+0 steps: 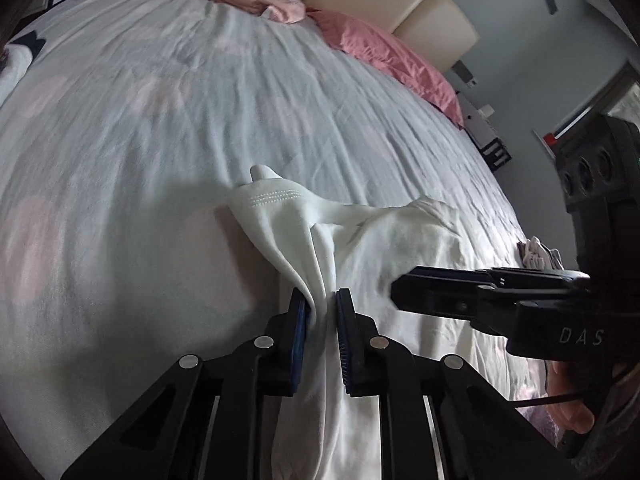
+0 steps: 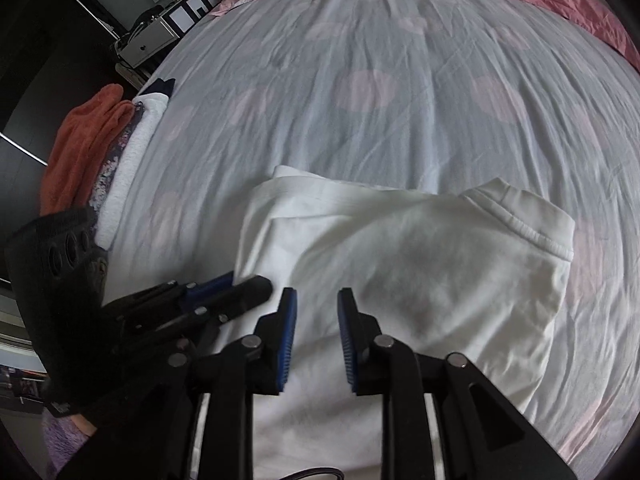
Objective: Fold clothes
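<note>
A white garment (image 1: 400, 232) lies on the pale bed sheet (image 1: 160, 120), partly folded, with a stitched hem pointing up the bed. My left gripper (image 1: 321, 300) is shut on a gathered fold of it, and the cloth bunches between the blue pads. In the right wrist view the garment (image 2: 400, 260) spreads flat, a ribbed hem at its right. Over its near part my right gripper (image 2: 317, 300) stands open, nothing between its pads. The left gripper (image 2: 248, 282) sits at the garment's left edge. From the right, the right gripper (image 1: 396, 291) reaches in.
A pile of folded clothes (image 2: 92, 152), orange, floral and white, lies at the bed's left edge. Pink pillows (image 1: 384, 52) and a cream headboard (image 1: 400, 0) are at the far end. A small crumpled cloth (image 1: 536, 252) lies by the right edge. A nightstand (image 2: 152, 40) stands beyond the pile.
</note>
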The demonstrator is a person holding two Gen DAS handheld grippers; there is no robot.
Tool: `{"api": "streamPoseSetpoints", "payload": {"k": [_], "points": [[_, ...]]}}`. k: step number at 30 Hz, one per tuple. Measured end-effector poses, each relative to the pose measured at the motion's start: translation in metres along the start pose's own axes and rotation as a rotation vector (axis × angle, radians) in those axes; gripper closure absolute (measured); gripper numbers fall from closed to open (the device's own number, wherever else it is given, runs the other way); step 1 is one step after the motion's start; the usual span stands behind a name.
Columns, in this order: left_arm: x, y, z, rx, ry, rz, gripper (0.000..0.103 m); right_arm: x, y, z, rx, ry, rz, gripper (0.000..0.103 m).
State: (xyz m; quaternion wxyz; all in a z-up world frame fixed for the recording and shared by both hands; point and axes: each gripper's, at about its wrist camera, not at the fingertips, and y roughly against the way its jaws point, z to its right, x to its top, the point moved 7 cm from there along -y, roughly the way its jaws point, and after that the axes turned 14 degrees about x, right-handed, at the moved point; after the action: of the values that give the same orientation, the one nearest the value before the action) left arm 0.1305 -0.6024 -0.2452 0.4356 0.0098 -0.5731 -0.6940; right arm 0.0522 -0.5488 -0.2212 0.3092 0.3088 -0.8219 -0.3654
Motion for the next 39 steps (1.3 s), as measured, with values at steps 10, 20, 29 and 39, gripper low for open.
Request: {"api": "streamPoseSetpoints", "payload": {"k": [10, 20, 29, 39], "points": [[-0.007, -0.004, 0.027, -0.057, -0.077, -0.017, 0.088, 0.009, -0.017, 0.005, 0.073, -0.129, -0.05, 0.06], [0.002, 0.004, -0.019, 0.059, 0.063, -0.007, 0.046, 0.011, -0.035, 0.027, 0.124, -0.215, -0.033, 0.095], [-0.005, -0.019, -0.032, 0.108, 0.136, -0.083, 0.049, 0.014, -0.029, 0.022, 0.126, -0.201, -0.014, 0.095], [-0.003, -0.015, -0.019, -0.019, 0.133, -0.043, 0.089, 0.02, -0.029, 0.015, 0.138, -0.175, -0.014, 0.091]]}}
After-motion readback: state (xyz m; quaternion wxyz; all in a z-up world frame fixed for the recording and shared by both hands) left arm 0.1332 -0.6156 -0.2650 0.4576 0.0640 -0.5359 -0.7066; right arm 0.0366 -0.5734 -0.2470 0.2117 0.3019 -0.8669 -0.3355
